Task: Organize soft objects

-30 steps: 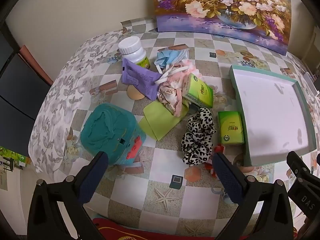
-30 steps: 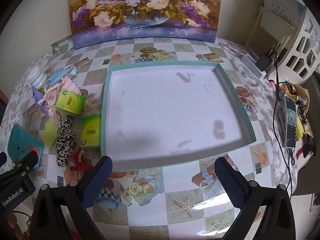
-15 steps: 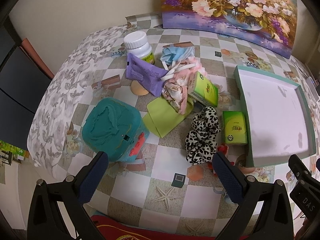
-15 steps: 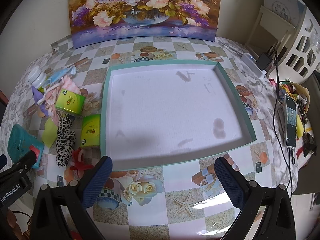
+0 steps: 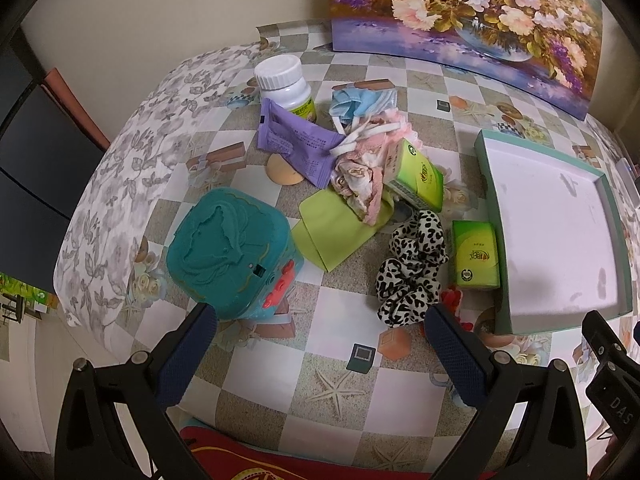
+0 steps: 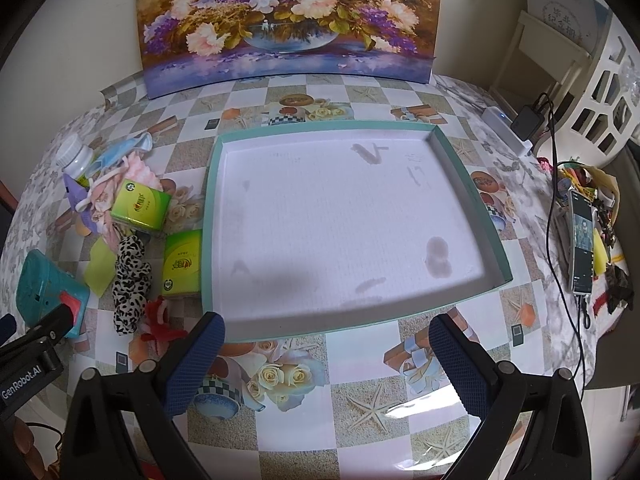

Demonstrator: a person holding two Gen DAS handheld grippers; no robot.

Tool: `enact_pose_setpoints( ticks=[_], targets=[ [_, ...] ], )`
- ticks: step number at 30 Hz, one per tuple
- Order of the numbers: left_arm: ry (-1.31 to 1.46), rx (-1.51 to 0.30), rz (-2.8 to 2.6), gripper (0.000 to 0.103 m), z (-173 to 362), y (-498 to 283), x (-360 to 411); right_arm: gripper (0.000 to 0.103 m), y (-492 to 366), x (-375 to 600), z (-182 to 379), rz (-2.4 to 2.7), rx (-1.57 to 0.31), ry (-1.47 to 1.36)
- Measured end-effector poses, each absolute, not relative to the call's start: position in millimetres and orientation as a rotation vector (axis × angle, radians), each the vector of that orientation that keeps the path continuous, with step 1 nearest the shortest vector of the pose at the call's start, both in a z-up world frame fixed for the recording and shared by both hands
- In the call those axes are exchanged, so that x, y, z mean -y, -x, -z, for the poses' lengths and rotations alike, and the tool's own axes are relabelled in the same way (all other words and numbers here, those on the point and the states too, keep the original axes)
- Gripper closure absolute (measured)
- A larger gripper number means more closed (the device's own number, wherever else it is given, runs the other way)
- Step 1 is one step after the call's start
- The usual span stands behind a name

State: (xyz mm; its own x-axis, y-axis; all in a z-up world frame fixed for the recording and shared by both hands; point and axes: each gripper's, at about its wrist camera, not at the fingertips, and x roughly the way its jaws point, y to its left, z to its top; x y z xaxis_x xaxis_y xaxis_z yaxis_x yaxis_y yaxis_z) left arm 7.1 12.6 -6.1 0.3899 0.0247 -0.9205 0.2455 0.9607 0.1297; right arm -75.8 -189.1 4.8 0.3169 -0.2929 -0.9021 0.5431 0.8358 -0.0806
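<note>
Left wrist view: the left gripper (image 5: 320, 344) hangs over the near edge of the counter (image 5: 344, 392), jaws spread wide with nothing between them. Just beyond its left finger stands a teal toy box (image 5: 230, 248) with a red button panel. Right of it lies a lime green pouch (image 5: 332, 236), and on the pouch's far corner rests a bunched floral cloth (image 5: 360, 178). A purple sachet (image 5: 296, 146) lies left of the cloth, partly over a tan round puff (image 5: 282, 172). Farther off stand a white pill bottle (image 5: 285, 86) and a crumpled blue face mask (image 5: 362, 102). A green tissue pack (image 5: 416, 176) leans tilted against the cloth; a second tissue pack (image 5: 476, 254) lies flat just beside the left wall of the teal tray (image 5: 490, 184). The leopard-print scrunchie (image 5: 412, 268) sits between the pouch and that flat pack, with a red scrunchie (image 5: 454, 300) partly hidden behind the right finger. A flower painting (image 5: 464, 20) leans on the far wall.

Right wrist view: the right gripper (image 6: 326, 354) hovers near the tray's (image 6: 452, 168) near rim, jaws wide apart and holding nothing. The tray's white floor is stained. The soft things are piled to its left. At far right a phone (image 6: 582, 248) lies on its cable.
</note>
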Motion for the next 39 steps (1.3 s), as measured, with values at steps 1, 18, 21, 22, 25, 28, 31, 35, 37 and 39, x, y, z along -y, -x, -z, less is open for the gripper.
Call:
enact_pose_setpoints(
  ticks=[1,18,21,22,25,28,31,35,37,39],
  targets=[
    [-0.262,-1.166,0.142,0.000,6.1,-7.0,-12.4,0.000,76.2,190.5,-5.9,0.557,-1.121,-0.256],
    [-0.263,-1.165,0.143,0.000,6.2,-7.3,-13.0,0.000,76.1,189.0,-3.6,0.556,-1.123,-0.257],
    [-0.263,-1.165,0.143,0.000,6.3,-7.3,-13.0,0.000,76.0,188.8,-3.6,0.555,-1.124,-0.256],
    [-0.263,-1.165,0.143,0.000,6.2,-7.3,-13.0,0.000,76.1,189.1,-3.9,0.555,-1.123,-0.257],
    [-0.263,-1.165,0.143,0.000,6.3,-7.3,-13.0,0.000,76.1,189.1,-3.7,0.555,-1.123,-0.257],
    [-0.262,-1.166,0.143,0.000,6.3,-7.3,-13.0,0.000,76.0,189.1,-3.6,0.555,-1.124,-0.257],
    [-0.262,-1.166,0.143,0.000,6.4,-7.2,-13.0,0.000,75.9,188.8,-2.7,0.554,-1.124,-0.256],
    [-0.262,-1.165,0.144,0.000,6.2,-7.3,-12.9,0.000,76.0,191.0,-3.4,0.552,-1.123,-0.257],
    [-0.260,-1.165,0.146,0.000,6.3,-7.4,-13.0,0.000,75.8,187.2,-2.1,0.546,-1.121,-0.254],
    [-0.255,-1.165,0.149,0.000,6.0,-7.4,-13.4,0.000,75.4,184.6,-0.8,0.541,-1.120,-0.252]
  ],
)
